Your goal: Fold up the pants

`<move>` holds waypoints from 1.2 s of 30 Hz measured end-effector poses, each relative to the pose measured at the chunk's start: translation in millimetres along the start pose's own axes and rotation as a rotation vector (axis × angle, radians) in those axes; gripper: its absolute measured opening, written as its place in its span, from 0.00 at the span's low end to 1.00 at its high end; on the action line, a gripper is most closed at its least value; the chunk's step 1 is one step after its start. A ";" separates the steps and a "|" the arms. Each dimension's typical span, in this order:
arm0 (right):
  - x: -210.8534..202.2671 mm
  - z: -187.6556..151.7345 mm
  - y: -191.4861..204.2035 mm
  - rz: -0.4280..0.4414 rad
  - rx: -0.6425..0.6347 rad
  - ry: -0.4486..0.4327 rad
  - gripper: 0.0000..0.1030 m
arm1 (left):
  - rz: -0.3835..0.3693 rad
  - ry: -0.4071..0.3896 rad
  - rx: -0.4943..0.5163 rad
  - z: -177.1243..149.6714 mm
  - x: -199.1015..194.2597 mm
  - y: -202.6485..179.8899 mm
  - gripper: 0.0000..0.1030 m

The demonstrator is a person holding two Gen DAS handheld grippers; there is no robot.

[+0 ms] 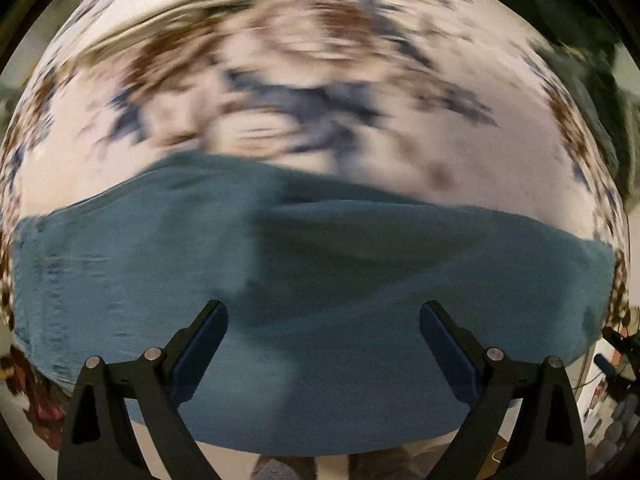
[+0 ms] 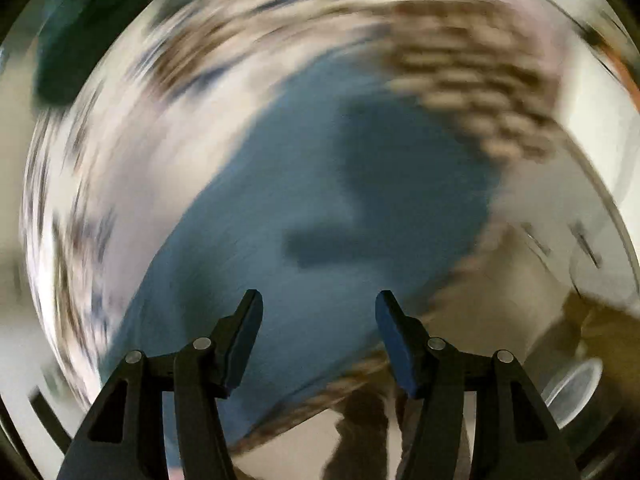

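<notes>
In the left wrist view we look down on the blue-grey cloth pants (image 1: 320,280), spread flat across the lower half of the picture on a white sheet printed with brown and navy leaves (image 1: 280,92); whether a bed or a bench lies under the sheet we cannot tell. We find no label or writing to read on either, and blur smears the print and the stitched seams near the left edge of the pants. The left gripper (image 1: 323,312) hangs above the cloth with its jaws wide apart and nothing between them. In the right wrist view everything is streaked. The pants (image 2: 312,184) run slantwise over the same patterned sheet (image 2: 132,152). The right gripper (image 2: 319,300) holds nothing, its jaws standing apart over the cloth.
</notes>
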State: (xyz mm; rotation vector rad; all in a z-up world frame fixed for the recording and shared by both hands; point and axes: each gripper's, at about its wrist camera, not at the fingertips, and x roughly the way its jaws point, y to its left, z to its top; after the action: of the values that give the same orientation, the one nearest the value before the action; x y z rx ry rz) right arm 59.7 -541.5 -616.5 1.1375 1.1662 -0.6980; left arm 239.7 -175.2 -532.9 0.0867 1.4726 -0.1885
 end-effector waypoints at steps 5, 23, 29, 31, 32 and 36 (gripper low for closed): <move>1.9 43.1 -77.4 0.094 0.127 -0.014 0.60 | -0.012 0.035 0.098 -6.8 22.1 -91.6 0.95; 23.8 49.4 -46.3 0.133 -0.084 -0.081 0.57 | 0.103 0.094 0.250 -21.6 65.1 -217.6 0.95; 55.3 50.8 -44.8 0.153 -0.121 -0.010 0.25 | 0.130 0.182 0.219 -25.0 111.6 -226.5 1.00; 50.4 44.0 -39.0 0.115 -0.199 -0.050 0.13 | 0.122 0.186 0.208 -23.4 113.0 -226.7 1.00; 47.2 41.4 -37.5 0.106 -0.224 -0.063 0.13 | 0.122 0.189 0.204 -22.5 114.0 -229.2 1.00; 31.8 32.3 -30.4 0.063 -0.276 -0.116 0.10 | 0.097 0.197 0.190 -17.6 105.2 -223.7 1.00</move>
State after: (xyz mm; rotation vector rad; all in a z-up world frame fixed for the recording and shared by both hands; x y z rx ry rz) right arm 53.0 -577.7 -656.8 0.8862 1.0857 -0.5283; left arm 191.5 -399.7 -626.4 0.3382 1.6397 -0.2461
